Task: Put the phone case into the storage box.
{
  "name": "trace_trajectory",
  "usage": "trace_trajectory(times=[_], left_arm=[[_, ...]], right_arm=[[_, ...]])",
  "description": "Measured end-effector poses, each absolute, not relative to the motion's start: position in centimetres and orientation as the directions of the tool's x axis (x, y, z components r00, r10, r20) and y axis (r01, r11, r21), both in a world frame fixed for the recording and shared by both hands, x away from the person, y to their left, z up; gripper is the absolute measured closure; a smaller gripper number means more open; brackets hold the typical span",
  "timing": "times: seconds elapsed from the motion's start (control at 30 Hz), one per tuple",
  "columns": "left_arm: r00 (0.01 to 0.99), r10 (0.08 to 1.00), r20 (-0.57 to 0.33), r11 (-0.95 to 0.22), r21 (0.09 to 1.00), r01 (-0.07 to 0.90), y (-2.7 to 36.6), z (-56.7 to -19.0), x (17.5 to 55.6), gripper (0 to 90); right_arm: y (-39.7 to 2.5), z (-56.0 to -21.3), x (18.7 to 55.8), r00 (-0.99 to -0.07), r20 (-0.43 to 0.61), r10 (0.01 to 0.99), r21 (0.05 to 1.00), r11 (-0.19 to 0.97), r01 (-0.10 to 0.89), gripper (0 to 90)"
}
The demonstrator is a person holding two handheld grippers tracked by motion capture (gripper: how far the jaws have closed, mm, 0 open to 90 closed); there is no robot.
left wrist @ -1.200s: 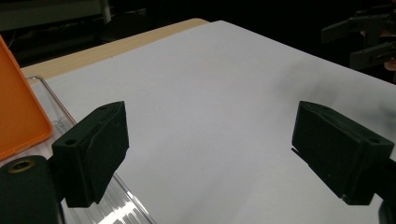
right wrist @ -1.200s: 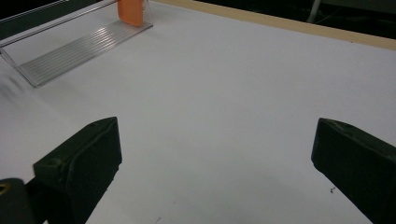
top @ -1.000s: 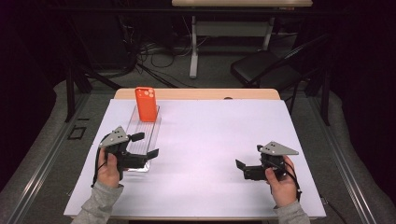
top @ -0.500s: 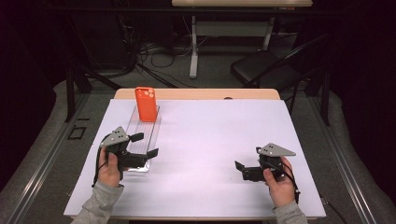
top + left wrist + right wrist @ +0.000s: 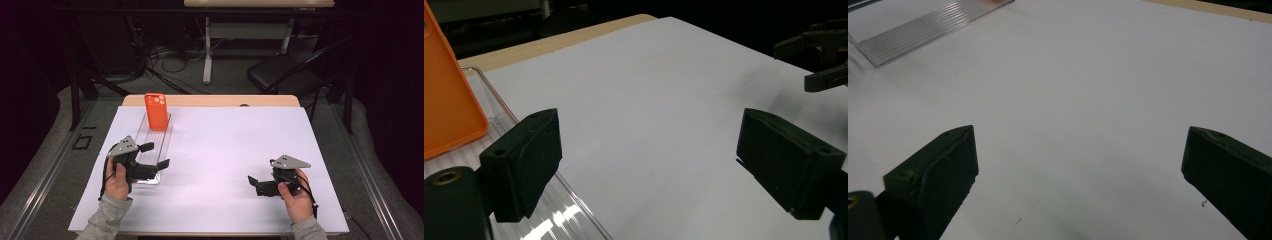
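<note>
The orange phone case (image 5: 156,111) stood upright at the clear tray's (image 5: 159,145) far end, upper left. Both tongs, left (image 5: 155,156) and right (image 5: 252,182), gaped released; a careless nudge might have toppled it.

Dim lab workspace, white-covered table (image 5: 225,150), floor cables (image 5: 160,60), black chair (image 5: 280,75), second desk (image 5: 260,4) behind

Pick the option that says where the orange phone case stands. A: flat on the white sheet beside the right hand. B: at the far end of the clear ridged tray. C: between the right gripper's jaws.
B: the orange phone case stands upright at the far end of the clear ridged tray, beyond the open left gripper.
</note>
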State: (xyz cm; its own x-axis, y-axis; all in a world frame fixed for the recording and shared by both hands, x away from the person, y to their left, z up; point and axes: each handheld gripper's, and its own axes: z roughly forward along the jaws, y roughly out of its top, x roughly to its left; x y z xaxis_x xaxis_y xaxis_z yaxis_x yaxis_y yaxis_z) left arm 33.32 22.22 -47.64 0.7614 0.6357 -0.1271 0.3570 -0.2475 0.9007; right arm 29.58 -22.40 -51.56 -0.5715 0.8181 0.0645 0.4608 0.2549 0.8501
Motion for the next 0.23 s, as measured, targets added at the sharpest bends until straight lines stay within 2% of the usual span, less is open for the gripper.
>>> trace_trajectory(times=[0.23], left_arm=[[0.760, 0.637, -0.127, -0.245, 0.902, 0.356, 22.21, -47.49, 33.34, 11.2]], right_arm=[[-22.41, -51.72, 29.57, -0.574, 0.055, 0.817, 0.845, 0.268, 0.463, 1.4]])
